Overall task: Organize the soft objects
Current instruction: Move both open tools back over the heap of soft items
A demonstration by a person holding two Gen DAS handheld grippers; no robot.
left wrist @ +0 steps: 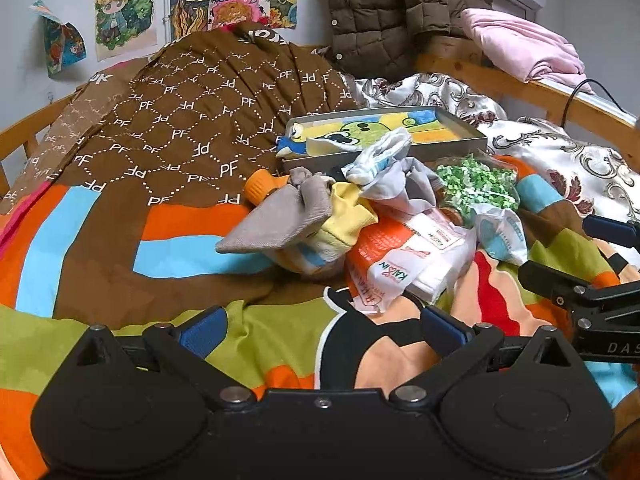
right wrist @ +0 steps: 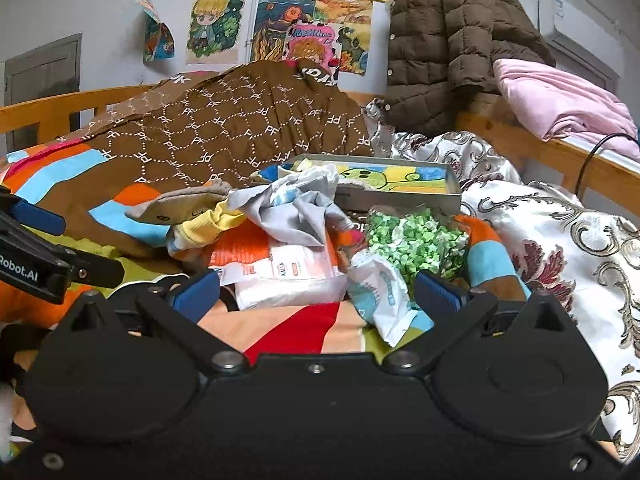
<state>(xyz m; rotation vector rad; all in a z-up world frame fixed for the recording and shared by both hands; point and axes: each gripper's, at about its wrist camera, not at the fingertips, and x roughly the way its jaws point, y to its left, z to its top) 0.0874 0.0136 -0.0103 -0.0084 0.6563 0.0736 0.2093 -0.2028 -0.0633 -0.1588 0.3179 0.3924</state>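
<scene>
— Where is the pile relative to your tools?

— I see the heap of soft things on the bed, just beyond both tools. My left hand-held gripper (left wrist: 322, 322) hovers over the striped bedspread (left wrist: 80, 220) with its blue pads spread wide and nothing between them; the pile lies ahead of it and slightly right. My right hand-held gripper (right wrist: 316, 292) is also wide and empty, with the tissue pack (right wrist: 292, 276) straight ahead, just past its tips, and a crinkled white-and-blue wrapper (right wrist: 380, 300) lying between its fingers.

— What is in the heap?

— On the left, a grey ribbed sock (left wrist: 276, 220), flat and pointed, touching a yellow knit sock (left wrist: 348, 216). Behind them a bunched grey-and-white cloth (left wrist: 384, 168) spills over the near edge of a shallow metal tray (left wrist: 460, 148) with a cartoon picture inside. To the right sits a clear bag of small green pieces (right wrist: 416, 240), lumpy and glossy. The tissue pack is soft plastic, white and orange.

— And around it?

— A brown quilted cover (left wrist: 180, 120) printed with letters lies far left, a shiny floral quilt (right wrist: 560, 240) on the right, and a folded pink cloth (right wrist: 560, 100) on the wooden rail far right. A brown padded jacket (right wrist: 452, 40) hangs behind.
</scene>
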